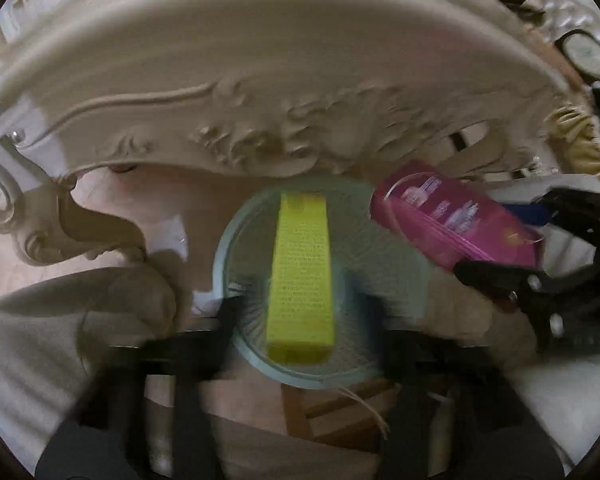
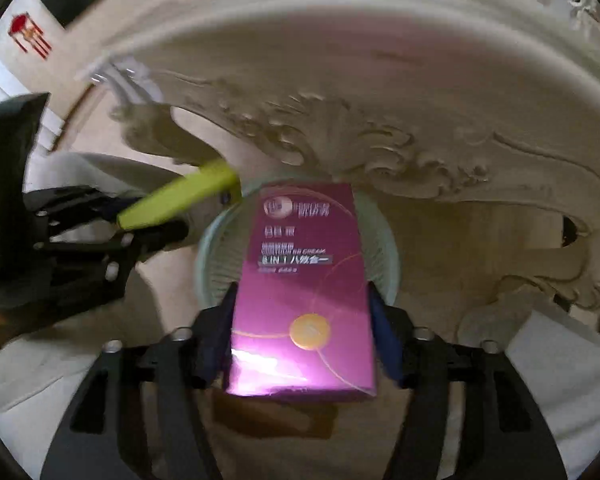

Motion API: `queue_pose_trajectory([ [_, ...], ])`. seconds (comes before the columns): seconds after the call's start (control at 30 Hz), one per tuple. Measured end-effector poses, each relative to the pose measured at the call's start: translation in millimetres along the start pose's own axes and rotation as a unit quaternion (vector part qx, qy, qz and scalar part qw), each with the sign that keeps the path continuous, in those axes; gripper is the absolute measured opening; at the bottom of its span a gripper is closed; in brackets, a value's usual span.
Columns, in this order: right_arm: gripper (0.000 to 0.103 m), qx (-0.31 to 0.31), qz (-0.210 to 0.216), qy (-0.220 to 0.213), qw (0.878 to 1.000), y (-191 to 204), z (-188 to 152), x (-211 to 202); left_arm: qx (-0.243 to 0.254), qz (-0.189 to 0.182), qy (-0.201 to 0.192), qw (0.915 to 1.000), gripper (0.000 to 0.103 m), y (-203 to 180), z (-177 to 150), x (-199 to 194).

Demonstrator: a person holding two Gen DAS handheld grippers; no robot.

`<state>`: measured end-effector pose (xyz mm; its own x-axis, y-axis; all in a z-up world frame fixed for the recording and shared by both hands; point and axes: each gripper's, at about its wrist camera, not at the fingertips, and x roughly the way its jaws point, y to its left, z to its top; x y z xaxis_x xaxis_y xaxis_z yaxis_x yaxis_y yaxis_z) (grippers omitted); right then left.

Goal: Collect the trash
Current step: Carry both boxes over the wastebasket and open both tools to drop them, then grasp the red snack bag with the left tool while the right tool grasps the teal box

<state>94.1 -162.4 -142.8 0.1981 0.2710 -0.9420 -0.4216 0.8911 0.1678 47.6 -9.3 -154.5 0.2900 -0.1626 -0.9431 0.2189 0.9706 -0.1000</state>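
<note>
A pale green slatted trash basket (image 1: 384,240) (image 2: 384,256) stands on the floor in front of a carved cream table. My left gripper (image 1: 304,312) is open, its fingers wide of a yellow-green box (image 1: 300,272) that hangs over the basket's mouth; the blur hides whether anything touches it. In the right wrist view the box (image 2: 180,198) sticks out from the left gripper (image 2: 140,220). My right gripper (image 2: 302,332) is shut on a pink cream box (image 2: 300,292) above the basket. In the left wrist view the pink box (image 1: 452,216) sits in the right gripper (image 1: 512,240).
The carved table apron (image 1: 260,92) (image 2: 380,92) arches just beyond the basket, with curled legs (image 1: 60,220) (image 2: 560,280) on both sides. A beige cushion (image 1: 40,340) lies at the left. White fabric (image 2: 560,380) lies at the right.
</note>
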Motion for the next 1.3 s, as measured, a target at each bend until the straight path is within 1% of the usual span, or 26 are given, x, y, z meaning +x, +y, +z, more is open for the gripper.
queue_pose_trajectory([
  [0.1,0.085,-0.008,-0.015,-0.007,1.0,1,-6,1,-0.002,0.013,-0.025,0.9996,0.089,4,-2,2],
  [0.13,0.085,-0.006,-0.018,-0.01,1.0,-1,-7,0,-0.003,0.027,-0.028,0.9992,0.093,3,-3,0],
  [0.2,0.085,-0.003,-0.025,-0.028,0.999,-6,-10,-12,-0.001,0.026,-0.049,0.9985,0.094,2,-5,-8],
  [0.23,0.085,-0.003,-0.032,-0.048,0.998,-5,-12,-20,-0.002,0.025,-0.065,0.9976,0.096,4,-7,-14],
  [0.3,0.094,-0.01,-0.043,-0.086,0.995,-2,-14,-40,-0.002,0.017,-0.092,0.9956,0.096,7,-11,-29],
  [0.33,0.096,-0.013,-0.046,-0.102,0.994,0,-14,-50,-0.004,0.016,-0.105,0.9943,0.096,8,-11,-42],
  [0.4,0.096,-0.016,-0.04,-0.119,0.992,-2,-14,-72,-0.008,0.016,-0.13,0.9913,0.096,12,-9,-67],
  [0.43,0.096,-0.016,-0.038,-0.128,0.991,-3,-13,-81,-0.01,0.01,-0.141,0.99,0.096,15,-7,-77],
  [0.5,0.096,-0.001,-0.028,-0.169,0.985,-9,-5,-108,-0.018,-0.011,-0.173,0.9848,0.096,25,1,-102],
  [0.53,0.096,0.009,-0.022,-0.2,0.979,-15,2,-125,-0.013,-0.025,-0.194,0.9805,0.096,32,9,-116],
  [0.57,0.096,0.015,-0.023,-0.223,0.974,-20,11,-136,-0.007,-0.023,-0.207,0.978,0.096,37,17,-122],
  [0.63,0.096,0.019,-0.037,-0.249,0.968,-31,26,-150,0.001,0.036,-0.224,0.9739,0.096,48,42,-130],
  [0.67,0.096,0.024,-0.064,-0.261,0.963,-40,43,-155,0.002,0.059,-0.233,0.9707,0.096,52,54,-132],
  [0.7,0.096,0.033,-0.082,-0.267,0.96,-48,54,-155,0.002,0.072,-0.239,0.9684,0.096,58,66,-132],
  [0.73,0.096,0.041,-0.091,-0.27,0.958,-54,65,-155,-0.001,0.075,-0.242,0.9674,0.096,66,82,-130],
  [0.8,0.096,0.063,-0.089,-0.271,0.956,-74,95,-149,-0.006,0.069,-0.246,0.9669,0.096,76,111,-124],
  [0.87,0.096,0.08,-0.099,-0.266,0.955,-92,122,-139,-0.007,0.076,-0.245,0.9666,0.096,84,134,-116],
  [0.9,0.096,0.08,-0.108,-0.259,0.956,-99,134,-134,-0.006,0.079,-0.245,0.9662,0.096,86,147,-111],
  [0.97,0.096,0.07,-0.12,-0.246,0.959,-109,155,-121,-0.001,0.08,-0.247,0.9657,0.096,90,160,-107],
  [1.07,0.095,0.074,-0.121,-0.233,0.962,-114,163,-108,0.009,0.084,-0.241,0.9669,0.096,92,176,-96],
  [1.2,0.095,0.074,-0.115,-0.22,0.966,-114,169,-99,0.022,0.077,-0.227,0.9705,0.096,94,191,-82],
  [1.3,0.096,0.076,-0.108,-0.217,0.967,-114,171,-94,0.031,0.086,-0.219,0.9714,0.096,95,194,-75],
])
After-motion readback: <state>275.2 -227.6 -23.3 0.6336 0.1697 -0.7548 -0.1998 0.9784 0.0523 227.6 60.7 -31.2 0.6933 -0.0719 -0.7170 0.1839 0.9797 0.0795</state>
